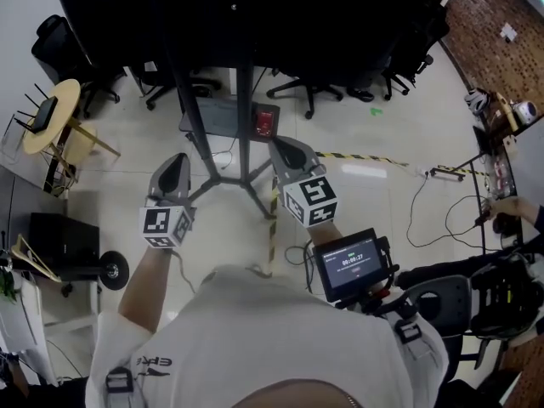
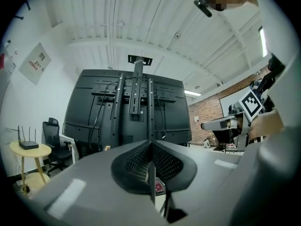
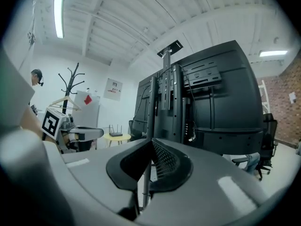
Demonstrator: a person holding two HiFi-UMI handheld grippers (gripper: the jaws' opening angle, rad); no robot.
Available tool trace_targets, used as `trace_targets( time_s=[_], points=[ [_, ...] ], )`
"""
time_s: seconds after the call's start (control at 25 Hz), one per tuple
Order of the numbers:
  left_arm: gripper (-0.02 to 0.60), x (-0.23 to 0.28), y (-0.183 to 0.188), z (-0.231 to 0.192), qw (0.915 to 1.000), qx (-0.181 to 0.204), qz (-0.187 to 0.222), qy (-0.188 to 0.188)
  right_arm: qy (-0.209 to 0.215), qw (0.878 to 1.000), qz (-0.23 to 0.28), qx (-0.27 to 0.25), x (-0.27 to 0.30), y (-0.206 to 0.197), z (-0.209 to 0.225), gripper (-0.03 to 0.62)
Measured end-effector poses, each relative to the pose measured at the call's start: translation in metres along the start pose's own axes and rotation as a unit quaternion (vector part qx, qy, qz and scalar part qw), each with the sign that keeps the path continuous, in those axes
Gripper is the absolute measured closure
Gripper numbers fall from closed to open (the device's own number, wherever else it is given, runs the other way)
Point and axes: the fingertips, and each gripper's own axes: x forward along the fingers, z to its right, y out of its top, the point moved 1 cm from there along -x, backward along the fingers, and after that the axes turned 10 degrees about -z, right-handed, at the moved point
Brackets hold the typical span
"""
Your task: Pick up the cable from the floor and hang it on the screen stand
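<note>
Pale glossy floor [image 1: 382,126] lies below the fingers [image 1: 174,177], with a yellow-black tape strip [image 1: 357,155] just to their right. Black office chairs [image 1: 304,87] stand beyond them. A round yellow side table [image 1: 66,96] is well to their left and a brick wall [image 1: 476,15] far right. The white ribbed ceiling [image 3: 117,22] carries a lit tube light [image 3: 58,13].

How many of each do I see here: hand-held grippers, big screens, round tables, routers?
Grippers: 2, the left gripper and the right gripper, both shut and empty
Big screen on its stand: 1
Round yellow table: 1
Router: 1
Total: 5
</note>
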Motion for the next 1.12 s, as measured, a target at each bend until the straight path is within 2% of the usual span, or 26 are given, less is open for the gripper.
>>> trace_targets(
  time_s=[0.36,0.64,1.12],
  points=[
    [0.578,0.0,0.004,-0.005,0.9997,0.012,-0.003,-0.021,-0.036,0.999,0.0,0.019,-0.006,0.001,-0.004,0.582],
    [0.578,-0.006,-0.008,-0.031,0.9994,0.014,0.005,-0.033,-0.06,0.998,0.004,0.022,0.005,-0.005,-0.024,0.582],
    [0.578,-0.005,0.004,-0.042,0.9995,0.002,0.005,-0.03,-0.077,0.997,0.001,0.027,0.005,0.006,-0.021,0.582]
  ],
)
